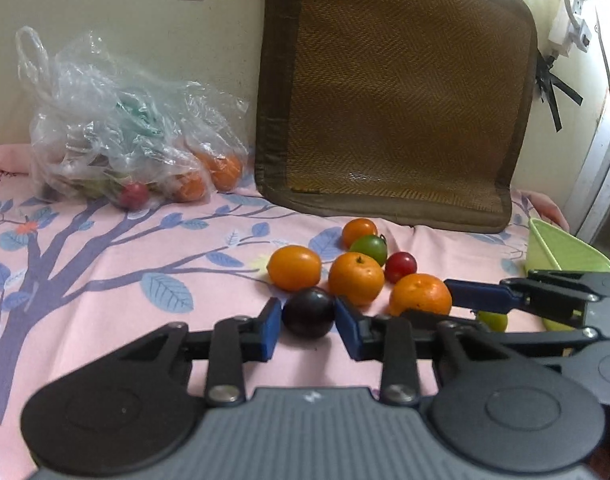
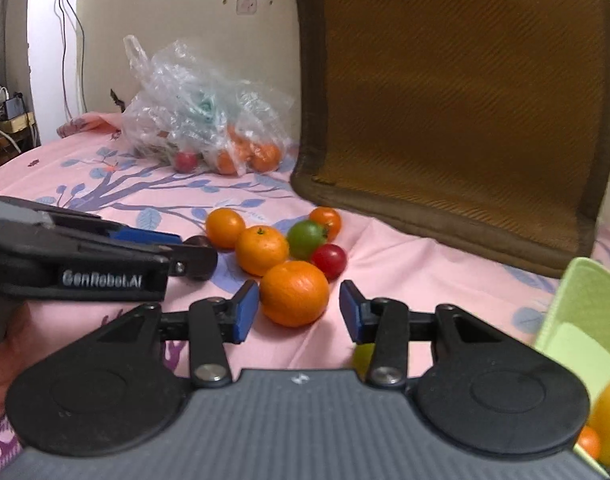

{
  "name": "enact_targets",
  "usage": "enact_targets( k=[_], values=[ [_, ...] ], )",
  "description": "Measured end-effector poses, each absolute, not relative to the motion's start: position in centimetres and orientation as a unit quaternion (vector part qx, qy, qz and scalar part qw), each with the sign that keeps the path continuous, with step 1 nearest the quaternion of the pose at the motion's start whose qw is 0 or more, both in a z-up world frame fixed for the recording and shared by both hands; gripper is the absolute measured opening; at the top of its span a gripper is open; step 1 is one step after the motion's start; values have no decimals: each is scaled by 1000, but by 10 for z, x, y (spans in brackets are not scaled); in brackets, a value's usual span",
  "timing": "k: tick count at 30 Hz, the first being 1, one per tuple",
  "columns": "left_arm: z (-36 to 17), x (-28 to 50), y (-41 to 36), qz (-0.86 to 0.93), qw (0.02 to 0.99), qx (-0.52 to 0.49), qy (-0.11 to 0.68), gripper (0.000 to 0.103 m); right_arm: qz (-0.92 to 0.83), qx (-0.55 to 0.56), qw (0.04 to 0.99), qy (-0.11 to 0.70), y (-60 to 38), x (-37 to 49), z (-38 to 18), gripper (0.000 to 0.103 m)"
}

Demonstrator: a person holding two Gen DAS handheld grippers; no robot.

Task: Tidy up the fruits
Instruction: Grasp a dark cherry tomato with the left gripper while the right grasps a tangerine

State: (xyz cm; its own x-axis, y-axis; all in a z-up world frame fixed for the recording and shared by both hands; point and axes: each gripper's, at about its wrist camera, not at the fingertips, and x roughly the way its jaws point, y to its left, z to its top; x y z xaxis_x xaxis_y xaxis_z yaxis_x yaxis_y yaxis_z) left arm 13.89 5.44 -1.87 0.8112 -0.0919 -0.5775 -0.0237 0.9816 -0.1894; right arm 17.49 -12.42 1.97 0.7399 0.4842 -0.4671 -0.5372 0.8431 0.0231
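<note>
A bed covered by a pink sheet (image 1: 105, 312) printed with a purple tree and blue leaves carries everything in view. A clear plastic bag (image 1: 117, 120) holding oranges and a red fruit rests near the wall, beside a brown woven cushion (image 1: 397, 92) propped upright on the sheet. In front of the cushion lies a loose cluster of fruit: four oranges (image 1: 355, 278), a green fruit (image 1: 369, 249), a small red fruit (image 1: 401, 267) and a dark plum (image 1: 308, 312). A light green container (image 1: 561, 252) sits at the sheet's right edge.
</note>
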Motion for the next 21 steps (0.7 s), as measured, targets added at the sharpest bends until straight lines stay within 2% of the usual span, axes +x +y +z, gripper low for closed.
enact_targets(
  k=[8, 15, 21],
  values=[
    [-16, 116, 48, -15, 948, -95, 303, 30, 271, -38, 937, 216, -131, 153, 22, 41],
    [-8, 58, 17, -40, 951, -89, 293, 30, 250, -21, 956, 153, -172, 68, 24, 41],
    [-2, 31, -23, -72, 951, -72, 293, 30, 202, 12, 966, 159, -213, 26, 3, 41]
  ],
)
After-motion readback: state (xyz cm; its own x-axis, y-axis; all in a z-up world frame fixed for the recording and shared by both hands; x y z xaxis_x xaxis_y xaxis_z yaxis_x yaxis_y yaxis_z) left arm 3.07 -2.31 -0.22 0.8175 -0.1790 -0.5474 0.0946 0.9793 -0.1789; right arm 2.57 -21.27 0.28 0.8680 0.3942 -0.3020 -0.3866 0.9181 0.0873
